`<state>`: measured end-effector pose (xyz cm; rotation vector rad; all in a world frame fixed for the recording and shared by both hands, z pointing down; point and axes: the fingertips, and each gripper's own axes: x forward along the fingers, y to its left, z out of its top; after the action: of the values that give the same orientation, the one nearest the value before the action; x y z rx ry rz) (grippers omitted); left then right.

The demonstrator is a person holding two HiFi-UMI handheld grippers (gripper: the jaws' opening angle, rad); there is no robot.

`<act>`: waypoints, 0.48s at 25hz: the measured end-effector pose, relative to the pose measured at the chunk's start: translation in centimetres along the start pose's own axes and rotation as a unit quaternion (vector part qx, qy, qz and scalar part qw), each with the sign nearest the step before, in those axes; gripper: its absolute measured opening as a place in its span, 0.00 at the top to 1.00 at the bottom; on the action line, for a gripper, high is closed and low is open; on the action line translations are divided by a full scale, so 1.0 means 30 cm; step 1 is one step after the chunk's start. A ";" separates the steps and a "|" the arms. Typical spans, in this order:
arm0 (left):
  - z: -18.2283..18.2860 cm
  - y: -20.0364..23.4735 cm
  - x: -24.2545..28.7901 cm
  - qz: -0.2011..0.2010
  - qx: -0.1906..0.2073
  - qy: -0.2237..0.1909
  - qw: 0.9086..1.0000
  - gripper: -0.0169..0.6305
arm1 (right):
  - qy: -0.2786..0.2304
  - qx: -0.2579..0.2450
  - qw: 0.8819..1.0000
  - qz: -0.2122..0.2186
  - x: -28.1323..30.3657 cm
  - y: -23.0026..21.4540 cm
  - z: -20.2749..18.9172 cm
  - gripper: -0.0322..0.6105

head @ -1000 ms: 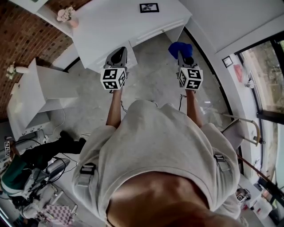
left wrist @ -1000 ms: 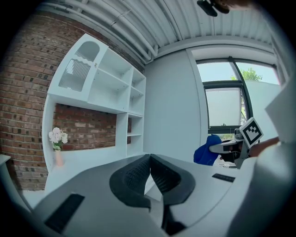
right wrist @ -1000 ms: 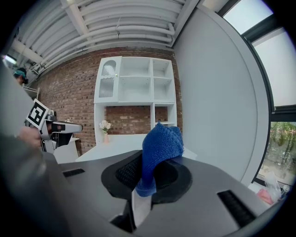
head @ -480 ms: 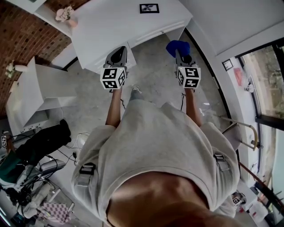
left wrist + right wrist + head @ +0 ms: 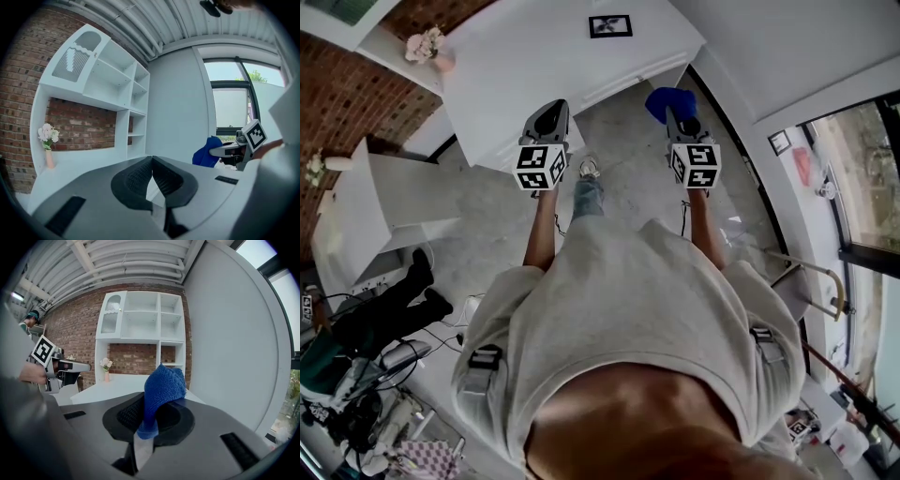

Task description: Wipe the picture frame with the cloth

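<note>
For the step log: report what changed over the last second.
The person's leg has stepped forward toward the white table. Nothing taken or released: the right tool stays shut on the blue cloth, the left tool shut and empty; picture frame untouched.

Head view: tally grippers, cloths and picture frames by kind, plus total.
Grippers: 2, left gripper and right gripper
Blue cloth: 1
Picture frame: 1
Total: 4
</note>
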<state>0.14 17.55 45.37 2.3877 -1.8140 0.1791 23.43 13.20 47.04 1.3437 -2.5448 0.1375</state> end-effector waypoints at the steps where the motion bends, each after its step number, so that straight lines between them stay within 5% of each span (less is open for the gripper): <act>1: 0.000 0.011 0.026 -0.002 -0.001 0.000 1.000 0.95 | 0.001 0.000 1.000 -0.002 0.021 -0.010 0.004 0.86; 12: 0.065 0.267 0.351 -0.029 -0.010 0.005 1.000 0.95 | 0.008 0.004 1.000 -0.026 0.382 -0.087 0.122 0.86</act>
<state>-4.74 5.11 45.61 2.4177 -1.7329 0.1665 18.73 1.84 46.53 1.4043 -2.4965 0.1481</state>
